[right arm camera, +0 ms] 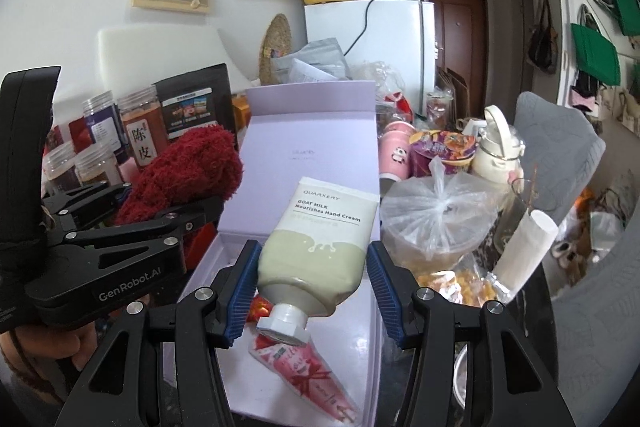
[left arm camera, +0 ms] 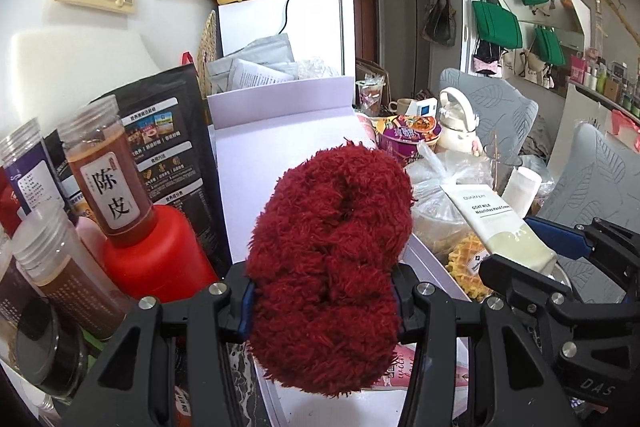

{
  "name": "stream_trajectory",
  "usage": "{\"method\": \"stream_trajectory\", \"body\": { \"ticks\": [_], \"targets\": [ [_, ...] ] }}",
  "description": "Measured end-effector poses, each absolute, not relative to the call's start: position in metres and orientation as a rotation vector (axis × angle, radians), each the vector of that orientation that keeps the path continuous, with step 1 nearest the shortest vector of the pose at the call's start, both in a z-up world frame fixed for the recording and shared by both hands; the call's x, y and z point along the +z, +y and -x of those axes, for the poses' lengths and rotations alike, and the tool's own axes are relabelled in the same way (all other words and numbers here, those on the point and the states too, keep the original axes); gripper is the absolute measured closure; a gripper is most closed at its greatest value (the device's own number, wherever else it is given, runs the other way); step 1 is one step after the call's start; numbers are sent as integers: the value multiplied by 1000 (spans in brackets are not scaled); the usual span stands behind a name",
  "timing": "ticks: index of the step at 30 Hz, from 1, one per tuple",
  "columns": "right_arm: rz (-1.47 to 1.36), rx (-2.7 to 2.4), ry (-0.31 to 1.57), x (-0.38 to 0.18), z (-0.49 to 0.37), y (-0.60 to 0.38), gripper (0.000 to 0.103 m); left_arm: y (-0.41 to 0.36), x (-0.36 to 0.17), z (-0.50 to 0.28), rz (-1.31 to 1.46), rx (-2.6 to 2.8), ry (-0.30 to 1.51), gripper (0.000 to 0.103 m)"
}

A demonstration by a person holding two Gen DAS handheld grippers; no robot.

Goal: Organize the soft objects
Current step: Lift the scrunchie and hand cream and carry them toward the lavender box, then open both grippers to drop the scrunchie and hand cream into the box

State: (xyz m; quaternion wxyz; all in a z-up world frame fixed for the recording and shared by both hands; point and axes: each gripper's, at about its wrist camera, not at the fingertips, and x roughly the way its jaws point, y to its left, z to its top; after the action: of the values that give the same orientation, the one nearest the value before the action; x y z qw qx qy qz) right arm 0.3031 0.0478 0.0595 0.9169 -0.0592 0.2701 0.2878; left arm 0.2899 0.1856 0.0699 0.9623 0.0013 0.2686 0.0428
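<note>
My left gripper [left arm camera: 324, 301] is shut on a fluffy dark red scrunchie [left arm camera: 332, 247], held above the open lilac gift box [left arm camera: 256, 187]. It also shows in the right wrist view [right arm camera: 188, 175], left of the box [right arm camera: 280, 155]. My right gripper [right arm camera: 312, 287] is shut on a cream hand cream tube [right arm camera: 320, 243], cap toward the camera, over the box. The tube shows in the left wrist view [left arm camera: 496, 227] at the right. A pink sachet [right arm camera: 308, 375] lies in the box bottom under the tube.
Jars [left arm camera: 108, 179], a red bottle [left arm camera: 160, 259] and a black pouch [left arm camera: 160, 131] crowd the left. A tied plastic bag [right arm camera: 436, 223], instant noodle cup [right arm camera: 444, 147], pink mug [right arm camera: 396, 155] and white bottle [right arm camera: 500, 143] stand right of the box. A white fridge [right arm camera: 380, 39] is behind.
</note>
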Motion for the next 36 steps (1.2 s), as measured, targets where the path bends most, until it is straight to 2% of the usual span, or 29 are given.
{"method": "stream_trajectory", "body": {
  "ticks": [6,36],
  "targets": [
    [130,566,597,42,-318,52,49,185,53,-305,-18,100,576,54],
    [204,498,865,-45,-364,73,49,199,-48,-371,2,122,956,54]
  ]
}}
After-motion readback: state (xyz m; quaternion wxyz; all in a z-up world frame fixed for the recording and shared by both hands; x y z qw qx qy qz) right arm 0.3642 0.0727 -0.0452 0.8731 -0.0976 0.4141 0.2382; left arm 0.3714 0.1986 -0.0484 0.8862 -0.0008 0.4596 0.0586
